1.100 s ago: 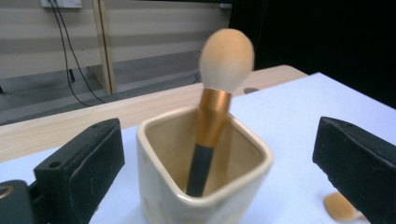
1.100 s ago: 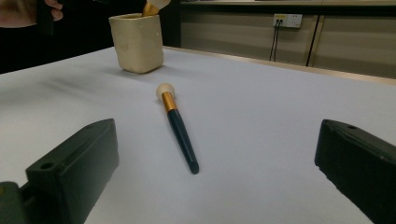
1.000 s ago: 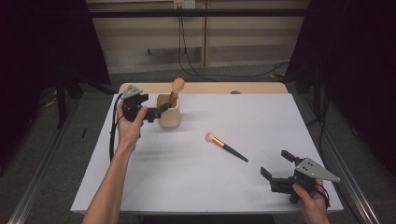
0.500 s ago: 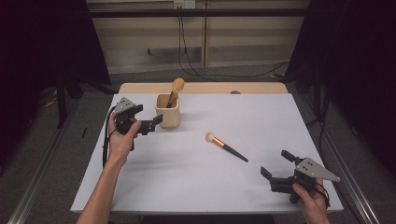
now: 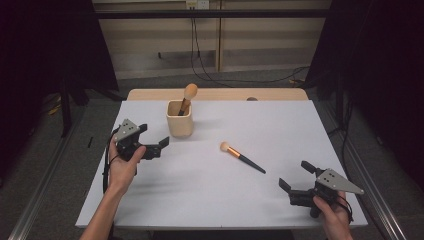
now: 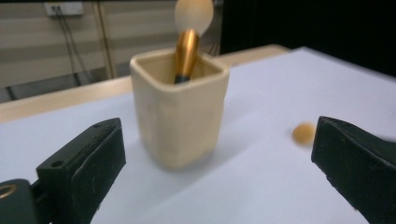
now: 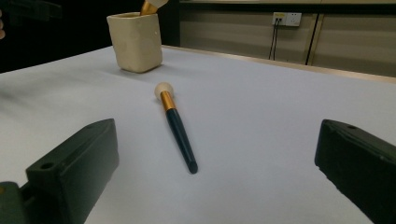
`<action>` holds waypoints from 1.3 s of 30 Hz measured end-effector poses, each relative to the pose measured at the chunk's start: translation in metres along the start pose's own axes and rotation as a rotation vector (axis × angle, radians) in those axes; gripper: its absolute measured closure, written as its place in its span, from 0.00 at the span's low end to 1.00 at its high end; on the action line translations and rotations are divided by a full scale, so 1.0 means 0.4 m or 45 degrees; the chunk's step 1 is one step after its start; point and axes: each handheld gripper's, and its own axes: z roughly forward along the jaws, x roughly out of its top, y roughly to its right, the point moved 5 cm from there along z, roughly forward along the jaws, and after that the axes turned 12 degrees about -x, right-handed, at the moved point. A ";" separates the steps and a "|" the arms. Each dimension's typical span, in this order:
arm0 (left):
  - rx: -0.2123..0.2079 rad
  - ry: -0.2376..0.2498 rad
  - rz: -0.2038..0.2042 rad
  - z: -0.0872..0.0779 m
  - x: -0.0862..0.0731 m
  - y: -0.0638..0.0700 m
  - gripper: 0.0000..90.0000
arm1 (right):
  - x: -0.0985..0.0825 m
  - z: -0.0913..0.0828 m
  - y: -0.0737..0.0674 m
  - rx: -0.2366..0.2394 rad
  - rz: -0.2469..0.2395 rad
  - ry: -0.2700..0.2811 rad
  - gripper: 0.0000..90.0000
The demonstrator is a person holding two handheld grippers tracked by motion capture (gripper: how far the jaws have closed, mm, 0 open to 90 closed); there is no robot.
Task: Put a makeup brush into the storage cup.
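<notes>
Two grippers: both hand-held above a white table, each with its jaws spread wide and nothing between them.
Left gripper: held in the person's left hand, jaws pointing toward the cup; the gap stands wide, with no contact on anything.
Cup: cream, square-mouthed, upright; it sits just ahead of the left gripper's jaws, near but apart from them. In the left gripper view the cup lies between the two jaw tips and beyond them.
Brush in cup: leans handle-down against the cup's rim, gold ferrule and round pale head rising above the mouth, seen closely in the left gripper view.
Right gripper: held in the person's right hand, jaws far apart and bare.
Loose brush: lies flat on the table, well ahead of the right gripper, touching neither jaw; in the right gripper view the loose brush has its dark handle end nearer the jaws and its pale head toward the cup.
</notes>
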 end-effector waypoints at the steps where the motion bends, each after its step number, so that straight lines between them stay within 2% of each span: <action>1: -0.016 0.005 -0.018 -0.006 -0.012 0.008 0.03 | 0.000 0.000 0.000 -0.001 -0.001 0.000 0.00; 3: -0.033 0.011 -0.035 -0.015 -0.027 0.016 0.03 | 0.000 -0.001 0.000 -0.001 -0.001 0.001 0.00; 5: -0.005 0.009 -0.026 -0.029 -0.036 0.022 0.03 | 0.000 -0.001 0.000 -0.002 0.000 0.001 0.00; 8: 0.002 0.043 -0.029 -0.049 -0.041 0.034 0.03 | 0.000 0.000 -0.001 -0.002 -0.001 0.001 0.00; 11: -0.001 0.040 -0.016 -0.064 -0.053 0.052 0.03 | 0.000 -0.001 -0.002 -0.007 0.006 -0.001 0.00; 13: 0.023 0.040 0.017 -0.072 -0.064 0.068 0.03 | 0.000 -0.002 -0.002 -0.009 0.009 -0.001 0.00; 16: 0.019 0.050 -0.005 -0.086 -0.080 0.088 0.03 | 0.000 -0.003 -0.001 -0.013 0.008 0.004 0.00; 18: 0.035 0.051 0.014 -0.098 -0.087 0.099 0.03 | 0.000 -0.003 -0.001 -0.014 0.008 0.002 0.00; 21: 0.038 0.064 0.013 -0.112 -0.096 0.116 0.03 | -0.001 -0.001 -0.001 -0.018 0.003 -0.001 0.00; 23: 0.028 0.066 0.003 -0.120 -0.105 0.130 0.03 | -0.001 0.000 -0.002 -0.024 0.003 -0.006 0.00; 28: -0.026 0.065 0.019 -0.148 -0.120 0.153 0.04 | -0.002 0.003 -0.005 -0.032 0.017 -0.007 0.00; 33: -0.009 0.074 0.008 -0.176 -0.138 0.166 0.04 | -0.003 0.003 0.001 -0.043 0.019 -0.008 0.00; 38: 0.040 0.126 -0.036 -0.196 -0.150 0.159 0.04 | -0.004 -0.003 0.003 -0.051 0.027 -0.009 0.00; 39: 0.030 0.145 -0.035 -0.199 -0.147 0.161 0.04 | -0.004 -0.005 0.004 -0.052 0.027 -0.008 0.00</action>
